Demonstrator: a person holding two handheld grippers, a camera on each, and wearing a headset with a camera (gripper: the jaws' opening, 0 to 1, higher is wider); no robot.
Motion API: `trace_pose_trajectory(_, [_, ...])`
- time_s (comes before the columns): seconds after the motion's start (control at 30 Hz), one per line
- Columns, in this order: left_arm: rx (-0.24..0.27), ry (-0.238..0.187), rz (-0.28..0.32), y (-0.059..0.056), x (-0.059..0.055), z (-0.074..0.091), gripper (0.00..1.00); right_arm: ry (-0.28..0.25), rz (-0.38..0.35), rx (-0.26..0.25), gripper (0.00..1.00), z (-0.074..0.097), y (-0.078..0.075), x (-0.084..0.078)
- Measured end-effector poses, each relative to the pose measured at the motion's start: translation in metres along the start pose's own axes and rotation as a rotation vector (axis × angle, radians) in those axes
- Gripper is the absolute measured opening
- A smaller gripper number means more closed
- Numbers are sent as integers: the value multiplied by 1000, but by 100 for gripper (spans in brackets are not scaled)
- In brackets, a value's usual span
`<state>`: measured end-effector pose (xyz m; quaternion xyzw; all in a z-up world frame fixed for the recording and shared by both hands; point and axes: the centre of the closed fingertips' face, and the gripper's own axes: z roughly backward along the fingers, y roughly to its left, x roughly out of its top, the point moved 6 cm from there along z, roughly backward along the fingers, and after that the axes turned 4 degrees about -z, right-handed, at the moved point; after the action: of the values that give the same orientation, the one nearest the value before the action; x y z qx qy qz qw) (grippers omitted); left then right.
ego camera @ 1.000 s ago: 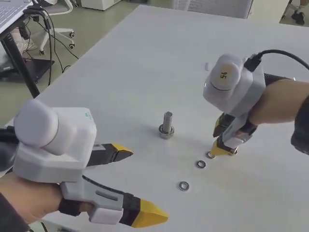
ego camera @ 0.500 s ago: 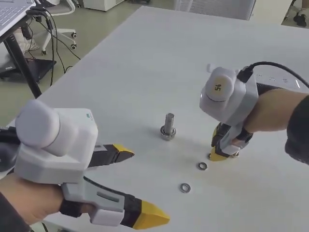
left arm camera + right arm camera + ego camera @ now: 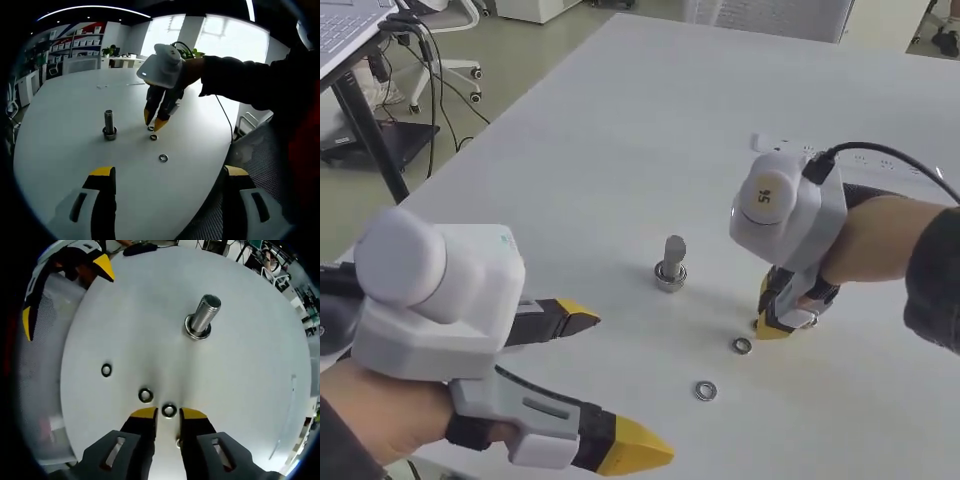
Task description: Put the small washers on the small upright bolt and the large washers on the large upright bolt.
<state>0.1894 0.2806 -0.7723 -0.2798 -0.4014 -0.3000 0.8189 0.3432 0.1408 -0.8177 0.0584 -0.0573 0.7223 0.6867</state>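
I judge this the pick-up step: the right gripper (image 3: 772,328), jaws slightly apart and empty, has its tips at a washer (image 3: 169,410) lying near the bolt (image 3: 670,265) and must next close on it, while the left gripper (image 3: 620,388) has its jaws wide open and empty.

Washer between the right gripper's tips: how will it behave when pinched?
The washer lies flat on the smooth table, so it will probably skid before lifting. It looks thin, rigid metal: likely light, and may slip from the right gripper unless caught by its edges.
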Motion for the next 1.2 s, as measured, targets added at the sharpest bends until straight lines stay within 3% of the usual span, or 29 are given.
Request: trace_pose_trajectory(1.2, [-2, -3, 5, -2, 1, 0, 87, -11, -4, -4, 15, 0, 2, -3])
